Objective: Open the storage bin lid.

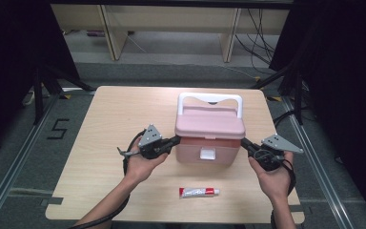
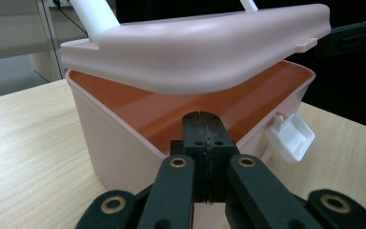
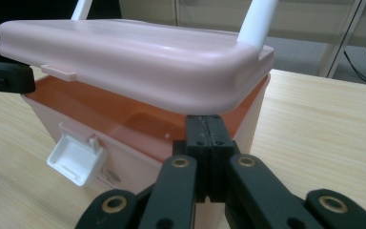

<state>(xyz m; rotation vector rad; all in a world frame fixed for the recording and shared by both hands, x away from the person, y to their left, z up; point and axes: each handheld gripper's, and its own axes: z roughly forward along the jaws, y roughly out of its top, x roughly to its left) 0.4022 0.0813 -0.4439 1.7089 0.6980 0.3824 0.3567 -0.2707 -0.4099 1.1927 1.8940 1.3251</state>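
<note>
A pale wooden table (image 1: 100,143) bears a pink box (image 1: 208,143) and a tube (image 1: 199,192).

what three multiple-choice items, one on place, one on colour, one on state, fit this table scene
1. Where does the small white tube with red print lie?
A. in front of the pink plastic box, near the table's near edge
B. inside the box
C. behind the box

2. What colour is the box's arched carry handle?
A. black
B. white
C. pink

3. How is the box's pink lid?
A. latched down flat
B. taken off
C. raised above the rim, white latch hanging open

Answers: 1 A, the high view shows it there. 2 B, it is white. 3 C, both gripper views show a gap under the lid.
</note>
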